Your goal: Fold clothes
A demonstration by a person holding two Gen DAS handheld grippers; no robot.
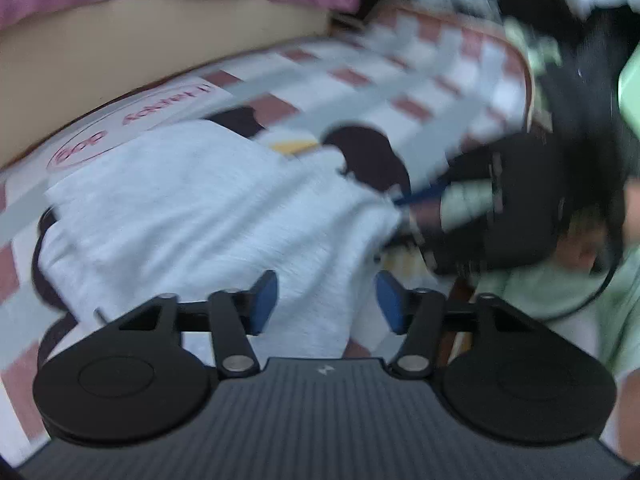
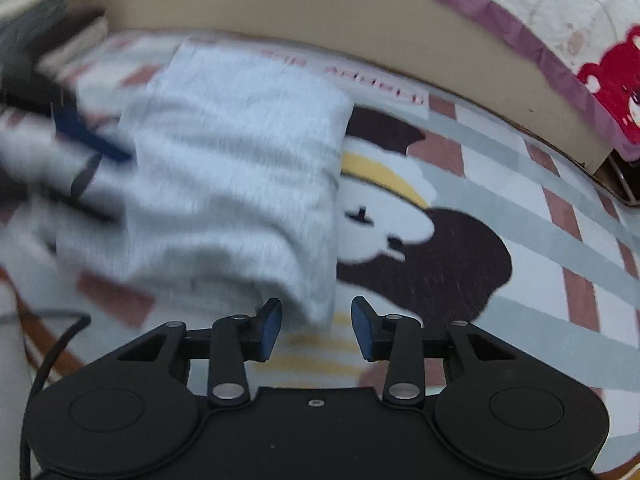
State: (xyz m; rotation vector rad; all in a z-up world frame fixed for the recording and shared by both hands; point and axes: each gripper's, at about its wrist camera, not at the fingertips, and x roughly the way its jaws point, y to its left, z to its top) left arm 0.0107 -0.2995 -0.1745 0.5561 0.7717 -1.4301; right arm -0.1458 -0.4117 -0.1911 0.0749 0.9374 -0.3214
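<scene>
Fingers (image 1: 266, 300) of both grippers stand apart, gripping nothing. Grey garment (image 2: 224, 184) lies folded on the rug (image 2: 520, 208) just ahead of them; soft, light, limp; best pinched at a corner.

Text check, not much legible here:

- Pink lettering printed on the checked mat (image 1: 400, 92), far ahead of my left fingers and off to their left. It reads upside down from this side and is motion-blurred. One word sits inside a pink oval (image 1: 82, 153), a second runs beside it; I can't make out either.
- Same pink lettering (image 2: 372, 84) in the right wrist view, far ahead of my right fingers, just past the grey cloth's far edge. Also inverted and smeared, not readable.
- Small pale logo mark (image 1: 322, 370) on my left gripper body, behind the fingers. A symbol only, no letters I can read.
</scene>
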